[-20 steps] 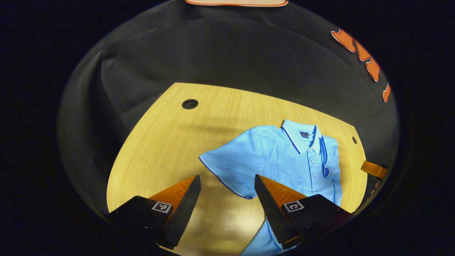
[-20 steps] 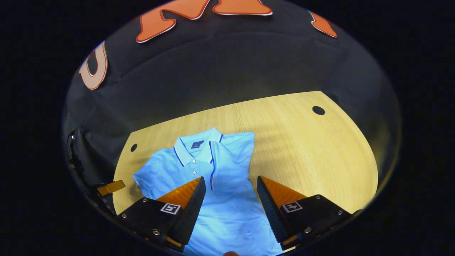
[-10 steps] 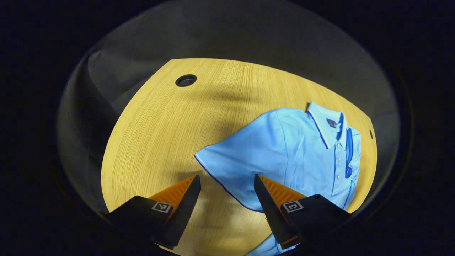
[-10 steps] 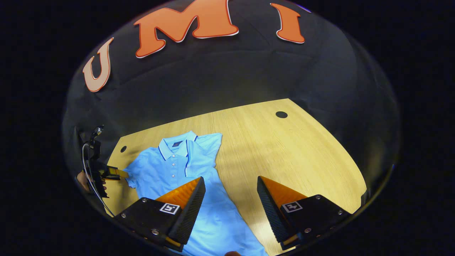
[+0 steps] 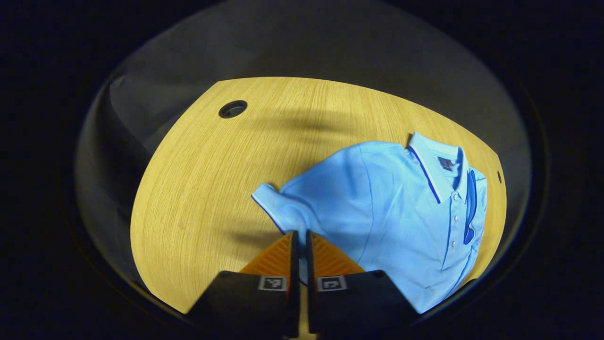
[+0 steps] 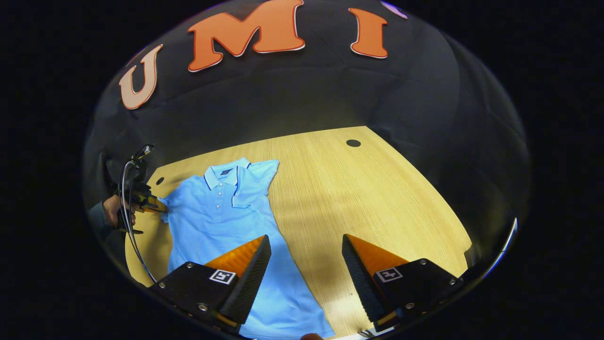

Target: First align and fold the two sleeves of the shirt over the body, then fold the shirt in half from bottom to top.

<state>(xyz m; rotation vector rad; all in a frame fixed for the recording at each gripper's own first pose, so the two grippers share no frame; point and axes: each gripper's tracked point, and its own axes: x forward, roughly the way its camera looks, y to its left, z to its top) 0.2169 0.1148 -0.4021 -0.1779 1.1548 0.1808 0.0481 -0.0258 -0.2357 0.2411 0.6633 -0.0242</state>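
Item: light blue short-sleeved polo shirt (image 6: 222,222) with dark blue piping, lying face up on the pale wood-grain table (image 6: 377,189), collar toward the far edge. In the right gripper view it occupies the left part of the tabletop, its hem running out toward the near edge.

Right sleeve (image 6: 252,186): folded inward over the chest, lying beside the button placket. Judged done.

Left sleeve (image 5: 283,203): out to the side of the body, cuff bunched and slightly raised off the wood. Judged in hand, not yet folded.

Left gripper (image 5: 299,245): fingers closed together on the cuff edge of the left sleeve, blue cloth pinched between them. In the right gripper view it appears at the shirt's far-left side, held in a person's hand (image 6: 113,211).

Right gripper (image 6: 306,264): fingers wide apart, holding nothing, hovering over the shirt's lower right edge and bare table.

Other fixtures: round dark cable hole (image 5: 232,108) in the tabletop, well apart from the shirt.

Progress, as judged: about one third. Remaining: carry the left sleeve across the body to match the right, then fold hem up to collar.
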